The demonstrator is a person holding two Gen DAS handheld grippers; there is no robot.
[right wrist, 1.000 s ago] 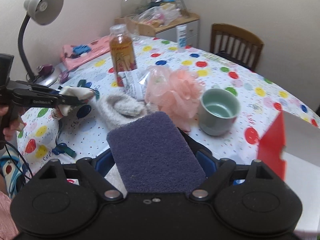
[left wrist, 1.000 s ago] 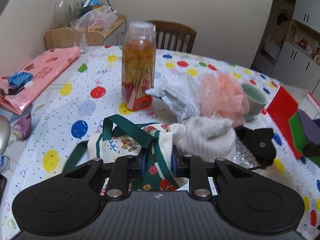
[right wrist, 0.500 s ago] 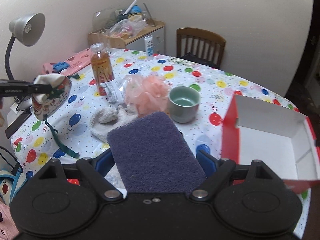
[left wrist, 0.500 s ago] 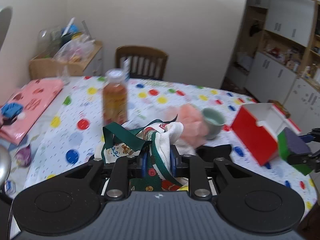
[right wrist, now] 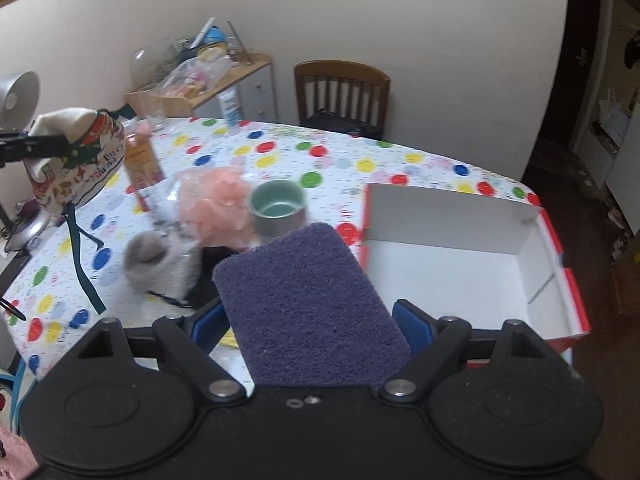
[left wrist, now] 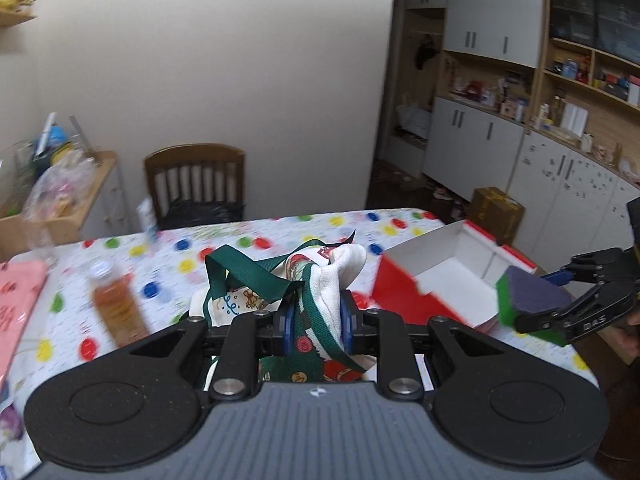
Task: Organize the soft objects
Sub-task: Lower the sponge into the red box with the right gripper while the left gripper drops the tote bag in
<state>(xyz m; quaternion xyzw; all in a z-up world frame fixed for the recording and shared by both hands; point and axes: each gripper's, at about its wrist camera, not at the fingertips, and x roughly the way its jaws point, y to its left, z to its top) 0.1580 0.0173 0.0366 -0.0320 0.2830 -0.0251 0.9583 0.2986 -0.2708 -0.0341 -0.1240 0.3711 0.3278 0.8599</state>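
Note:
My left gripper (left wrist: 316, 318) is shut on a white printed cloth pouch (left wrist: 320, 280) with green ribbon, held up in the air over the table; the right wrist view shows the pouch (right wrist: 80, 164) hanging at the far left. My right gripper (right wrist: 312, 320) is shut on a purple and green sponge (right wrist: 304, 308), gripped by its sides. In the left wrist view the sponge (left wrist: 528, 300) hovers at the near right corner of the red box (left wrist: 404, 292). The box's white inside (right wrist: 448, 276) shows nothing in it. A peach bath puff (right wrist: 216, 204) and a grey fuzzy sock (right wrist: 156, 264) lie on the dotted tablecloth.
A green cup (right wrist: 278, 208) stands beside the puff. An amber bottle (left wrist: 116, 304) stands at the left, with a crumpled plastic wrapper (right wrist: 160, 196) near it. A pink cloth (left wrist: 16, 300) lies at the far left. A wooden chair (right wrist: 340, 92) and a cluttered shelf (right wrist: 200, 84) stand behind the table.
Both grippers have risen and swung right toward the red box. The pouch has come up off the table with the left gripper. The sponge is now carried next to the box.

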